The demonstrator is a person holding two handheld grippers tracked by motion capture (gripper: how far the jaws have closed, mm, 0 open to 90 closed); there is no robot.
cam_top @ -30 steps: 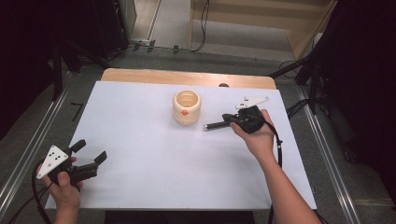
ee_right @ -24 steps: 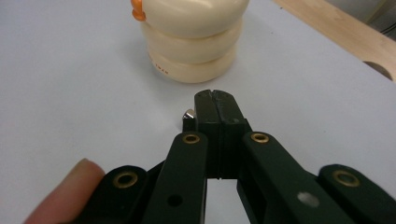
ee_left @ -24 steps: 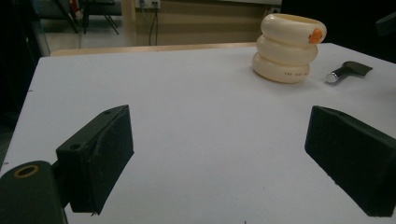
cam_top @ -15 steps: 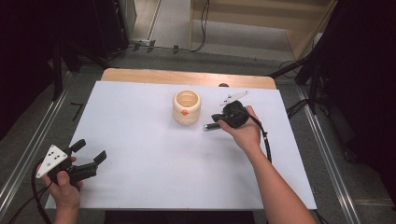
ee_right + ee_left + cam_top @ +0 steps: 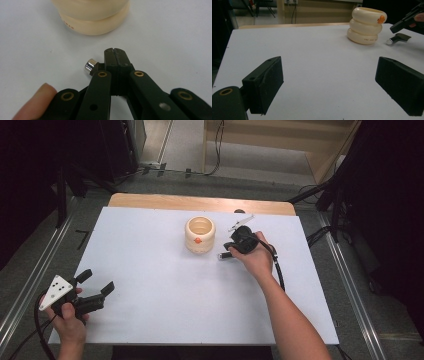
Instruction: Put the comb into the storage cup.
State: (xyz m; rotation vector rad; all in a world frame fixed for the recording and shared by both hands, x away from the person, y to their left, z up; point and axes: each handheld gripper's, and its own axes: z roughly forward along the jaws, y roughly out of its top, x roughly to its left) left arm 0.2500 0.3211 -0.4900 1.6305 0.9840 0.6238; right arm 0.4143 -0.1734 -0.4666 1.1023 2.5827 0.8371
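A cream ribbed holder (image 5: 200, 234) with an orange dot stands upright in the middle of the white table (image 5: 165, 290); it also shows in the left gripper view (image 5: 366, 26) and the right gripper view (image 5: 92, 17). A small silver metal piece (image 5: 223, 255) (image 5: 395, 39) (image 5: 89, 65) lies on the table just right of the holder. My right gripper (image 5: 229, 246) (image 5: 116, 53) hovers low over that piece, jaws shut together with nothing between them. My left gripper (image 5: 97, 281) (image 5: 329, 82) rests near the table's front left corner, open and empty.
A wooden board (image 5: 200, 202) edges the far side of the table. Metal rails (image 5: 350, 285) run along both sides, and cables lie on the floor beyond. Dark stands flank the table. A cable (image 5: 276, 267) trails from the right gripper along the forearm.
The right hand has moved left and down toward the holder, bringing its shut jaws over the silver piece. The left hand has stayed put.
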